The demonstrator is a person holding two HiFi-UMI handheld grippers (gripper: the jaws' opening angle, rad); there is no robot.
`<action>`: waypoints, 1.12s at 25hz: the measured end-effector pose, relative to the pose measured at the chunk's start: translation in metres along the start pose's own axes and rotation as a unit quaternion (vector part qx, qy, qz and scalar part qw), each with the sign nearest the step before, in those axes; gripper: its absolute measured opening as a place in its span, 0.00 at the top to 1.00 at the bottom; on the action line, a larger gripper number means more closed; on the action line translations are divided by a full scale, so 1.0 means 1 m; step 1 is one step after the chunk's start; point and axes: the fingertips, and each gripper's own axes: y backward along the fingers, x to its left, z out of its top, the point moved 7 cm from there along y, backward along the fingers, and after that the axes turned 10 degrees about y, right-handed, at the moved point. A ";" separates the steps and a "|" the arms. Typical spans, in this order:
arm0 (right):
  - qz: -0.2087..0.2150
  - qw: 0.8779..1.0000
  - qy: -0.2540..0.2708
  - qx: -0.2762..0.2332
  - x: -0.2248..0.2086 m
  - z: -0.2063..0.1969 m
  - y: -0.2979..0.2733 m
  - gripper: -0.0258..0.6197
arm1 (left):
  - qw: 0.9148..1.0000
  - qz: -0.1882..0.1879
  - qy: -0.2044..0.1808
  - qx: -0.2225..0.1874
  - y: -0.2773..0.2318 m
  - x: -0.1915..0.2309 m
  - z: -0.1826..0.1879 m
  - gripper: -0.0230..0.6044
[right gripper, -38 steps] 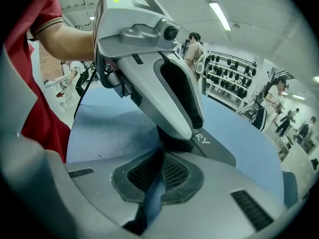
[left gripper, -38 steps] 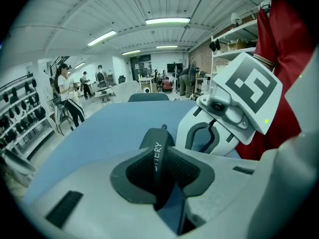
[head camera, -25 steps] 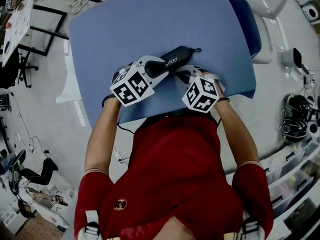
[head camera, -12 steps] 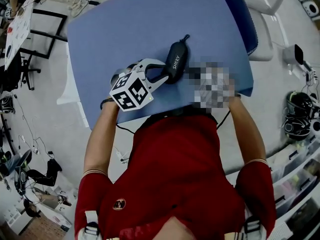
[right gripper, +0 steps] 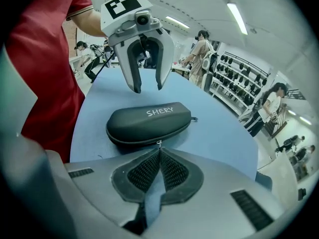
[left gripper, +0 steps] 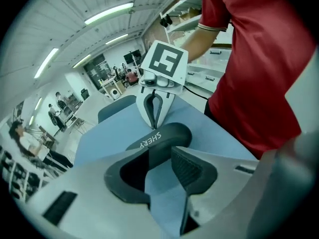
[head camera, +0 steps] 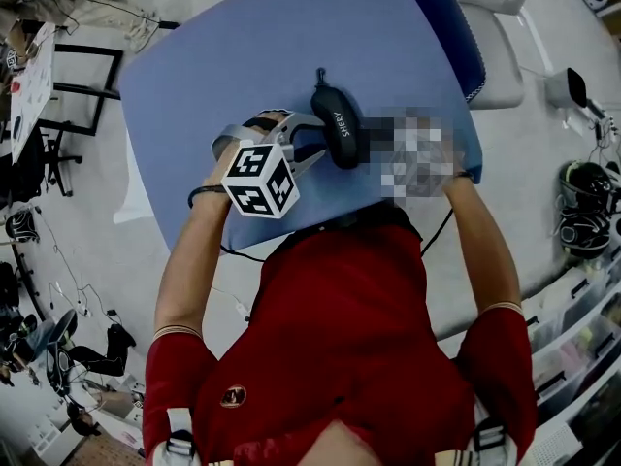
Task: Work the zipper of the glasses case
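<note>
One black case (head camera: 335,124), lettered SHERY, lies on a blue table (head camera: 223,56), near the edge closest to the person. In the head view its length runs away from them.

The tabletop is a plain matte sheet. A blue-cushioned chair (head camera: 454,27) stands at its far right corner, and pale floor (head camera: 543,221) surrounds it, with cables and gear scattered along the sides. The left gripper view shows a long hall under strip lights (left gripper: 107,13), with people at desks far off. The right gripper view shows racks (right gripper: 239,68) of dark gear along a wall and a few people standing near them. The person at the table wears a red shirt (head camera: 340,328).

The left gripper (left gripper: 159,153) sits on the case's left side in the head view, and its jaws have just been opening. They stand apart with the case's near end between their tips. Blue table shows between the right-hand pad and the case; I cannot tell whether the other pad touches it.

The right gripper (right gripper: 159,148) faces the case's long side from the opposite direction. Its jaws are pressed together, and their tips pinch a small metal pull (right gripper: 159,143) on the zip seam.
</note>
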 end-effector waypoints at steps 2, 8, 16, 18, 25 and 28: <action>0.002 1.000 0.006 0.001 -0.004 -0.006 0.000 0.96 | 0.999 -0.001 -0.036 0.011 -0.006 0.005 0.007 0.76; 0.015 1.000 0.022 -0.007 -0.012 -0.016 -0.001 0.96 | 0.990 -0.024 -0.130 0.045 -0.020 0.015 0.021 0.67; 0.043 0.997 0.057 -0.033 -0.018 -0.019 -0.005 0.96 | 0.968 -0.098 -0.215 0.082 -0.036 0.021 0.030 0.66; 0.049 0.996 0.065 -0.036 -0.020 -0.019 -0.006 0.96 | 0.964 -0.109 -0.227 0.090 -0.040 0.026 0.030 0.66; 0.051 0.994 0.089 -0.033 -0.025 -0.017 -0.009 0.96 | 0.950 -0.165 -0.239 0.111 -0.046 0.042 0.035 0.65; 0.051 0.994 0.093 -0.036 -0.025 -0.017 -0.009 0.96 | 0.942 -0.194 -0.244 0.128 -0.050 0.042 0.036 0.65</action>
